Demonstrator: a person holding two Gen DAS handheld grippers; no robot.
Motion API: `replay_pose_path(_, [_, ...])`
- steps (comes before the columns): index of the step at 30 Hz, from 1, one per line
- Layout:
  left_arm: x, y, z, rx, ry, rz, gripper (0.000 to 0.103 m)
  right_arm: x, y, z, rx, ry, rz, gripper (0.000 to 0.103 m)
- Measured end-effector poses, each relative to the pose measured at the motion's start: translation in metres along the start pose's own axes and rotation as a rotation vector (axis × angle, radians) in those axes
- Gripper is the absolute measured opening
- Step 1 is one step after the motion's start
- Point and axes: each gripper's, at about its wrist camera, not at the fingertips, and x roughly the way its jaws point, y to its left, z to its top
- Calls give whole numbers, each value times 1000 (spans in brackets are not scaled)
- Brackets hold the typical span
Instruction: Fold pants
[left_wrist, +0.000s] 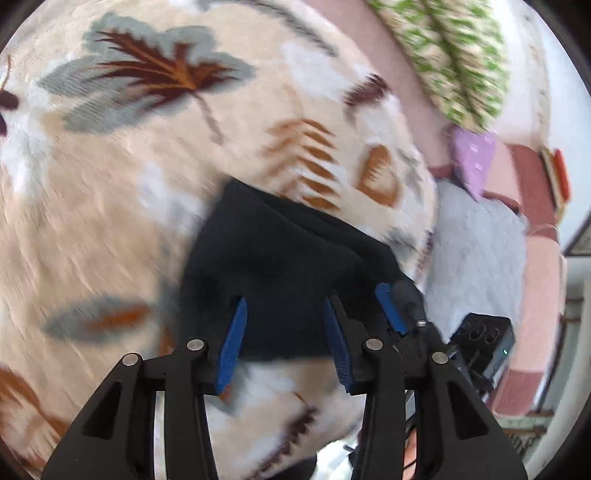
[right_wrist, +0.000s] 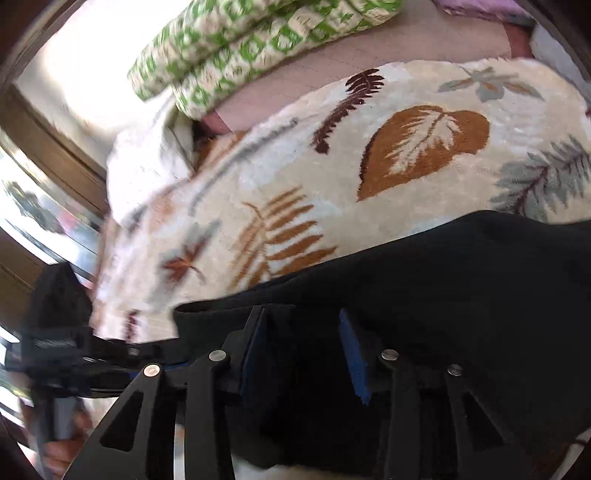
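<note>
Black pants lying bunched on the leaf-print blanket, both grippers over them.

Left wrist: left gripper (left_wrist: 282, 334) is hovering spread above the pants (left_wrist: 280, 258) on the blanket (left_wrist: 110, 184). Right wrist: right gripper (right_wrist: 303, 354) is straddling the dark cloth, pads apart, not pinching. The fabric looks soft, light and floppy; an edge or the waistband is likely the best hold.

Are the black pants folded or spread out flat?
Folded: the black pants form a compact, layered bundle on the leaf-patterned blanket.
</note>
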Motion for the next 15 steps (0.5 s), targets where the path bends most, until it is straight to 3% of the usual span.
replay_pose_path(2, [5, -24, -17, 41, 24, -16, 41, -35, -12, 6, 44, -19, 76, 44])
replay_pose_path(5, [30, -66, -42, 112, 65, -21, 49, -107, -39, 13, 41, -57, 78, 47])
replay_pose_path(8, [73, -107, -69, 149, 105, -31, 51, -174, -73, 17, 25, -91, -16, 58])
replay_pose_path(10, [100, -126, -80, 159, 124, -24, 51, -210, -98, 12, 32, -123, -78, 59])
replay_pose_path(15, [162, -158, -100, 96, 167, -46, 51, -250, -159, -2, 125, -154, -110, 60])
